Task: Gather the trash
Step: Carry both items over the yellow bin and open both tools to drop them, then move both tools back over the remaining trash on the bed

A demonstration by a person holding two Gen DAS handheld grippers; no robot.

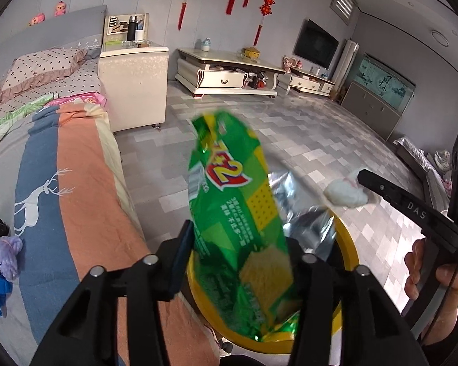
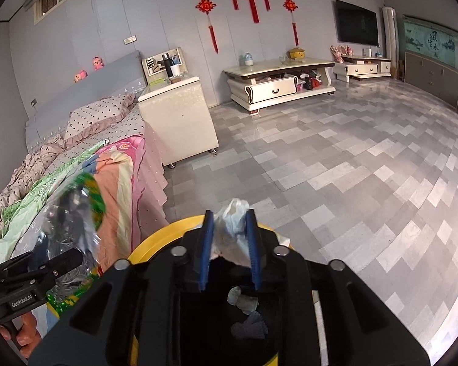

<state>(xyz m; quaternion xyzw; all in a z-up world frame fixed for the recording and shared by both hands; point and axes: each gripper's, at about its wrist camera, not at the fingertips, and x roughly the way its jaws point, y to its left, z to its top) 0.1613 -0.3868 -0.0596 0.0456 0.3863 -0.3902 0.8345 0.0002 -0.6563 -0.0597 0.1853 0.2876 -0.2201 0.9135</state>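
Left wrist view: the left claw (image 1: 239, 262) stands partly open around a green snack wrapper (image 1: 238, 210), apparently dropping toward the yellow bin (image 1: 349, 244) beside the bed (image 1: 76, 183). Right wrist view: the right claw (image 2: 230, 244), narrowly parted, has a crumpled tissue (image 2: 233, 213) between its pads above that bin. Both pieces seem nearly binned. The tiled floor (image 2: 351, 167) shows no litter.

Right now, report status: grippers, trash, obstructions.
Left hand-held gripper open, green snack wrapper dropping into yellow bin. Right hand-held gripper around white tissue above bin. Nothing blocking.
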